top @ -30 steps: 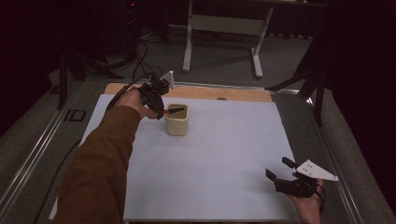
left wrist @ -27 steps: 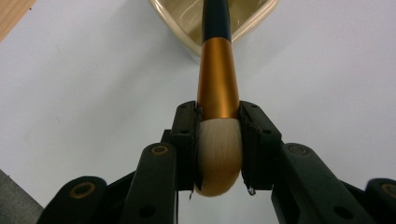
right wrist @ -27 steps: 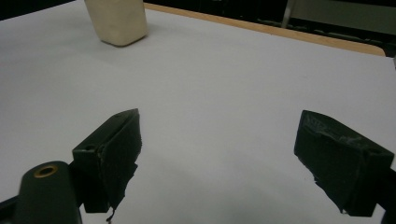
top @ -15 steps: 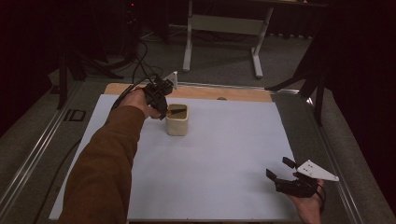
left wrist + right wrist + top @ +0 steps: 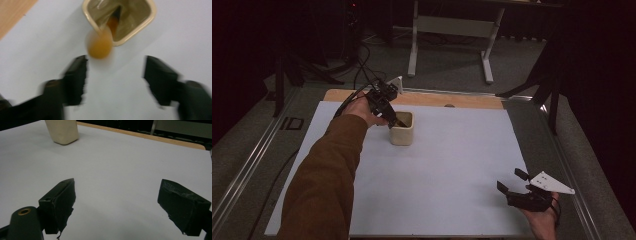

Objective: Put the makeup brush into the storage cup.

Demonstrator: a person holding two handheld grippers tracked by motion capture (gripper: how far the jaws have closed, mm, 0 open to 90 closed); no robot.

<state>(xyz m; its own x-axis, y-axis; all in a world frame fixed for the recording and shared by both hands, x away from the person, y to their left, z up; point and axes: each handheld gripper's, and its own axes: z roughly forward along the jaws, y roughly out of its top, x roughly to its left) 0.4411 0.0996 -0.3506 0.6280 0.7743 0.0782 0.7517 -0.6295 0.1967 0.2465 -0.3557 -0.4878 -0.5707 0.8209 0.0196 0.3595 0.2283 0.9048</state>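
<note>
A cream cup (image 5: 402, 131) stands on the white sheet at the far left of the table. My left gripper (image 5: 388, 111) hovers just over its left rim. In the left gripper view the cup (image 5: 147, 18) is seen from above, and a blurred orange-brown utensil (image 5: 100, 46) leans out over its near rim. My left gripper (image 5: 115, 72) is open just short of that rounded end, with nothing between the jaws. My right gripper (image 5: 512, 181) rests open near the front right corner. The right gripper (image 5: 116, 195) faces bare sheet, with the cup (image 5: 62, 131) far off.
The white sheet (image 5: 452, 165) covers most of the table; a wooden strip (image 5: 462, 100) shows along the far edge. Metal rails (image 5: 257, 155) run down both sides. Cables (image 5: 362, 65) and a desk frame (image 5: 452, 30) lie on the floor beyond.
My left gripper has shifted slightly by the cup and is blurred with motion. The right gripper has not moved.
</note>
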